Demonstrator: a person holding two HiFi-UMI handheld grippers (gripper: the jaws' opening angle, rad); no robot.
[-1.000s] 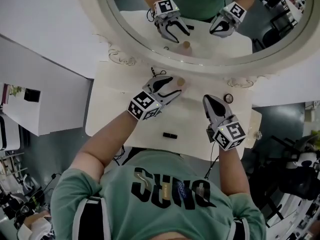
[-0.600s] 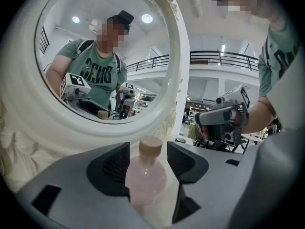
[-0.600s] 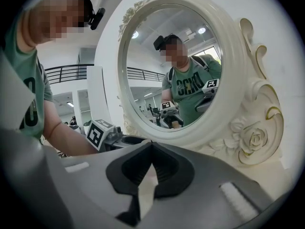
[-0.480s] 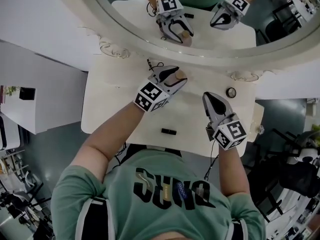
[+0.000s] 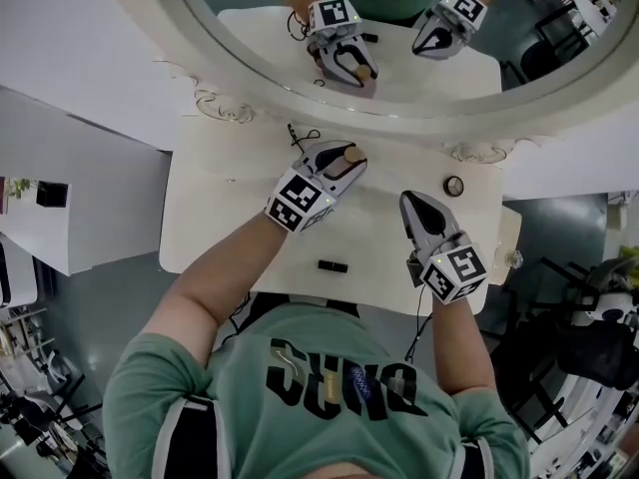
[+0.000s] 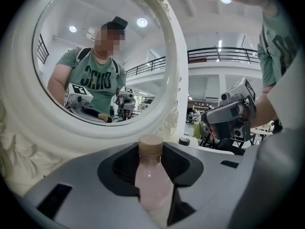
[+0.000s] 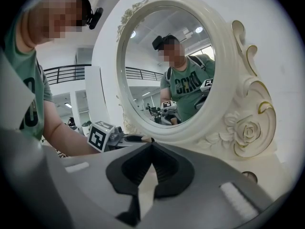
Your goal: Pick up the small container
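The left claw (image 5: 346,158) has just been closed in, and the bottle (image 5: 351,154) is now pinched between its jaws at the far side of the table (image 5: 225,203), just in front of the mirror (image 5: 225,103). A pale pink body and tan cap are seen upright in the left gripper view. The right claw (image 5: 409,200) is held to the right, pressed together on nothing. Square markers are carried on both cubes. Large dark lettering is seen on the green shirt (image 5: 329,387) but cannot be read with certainty.
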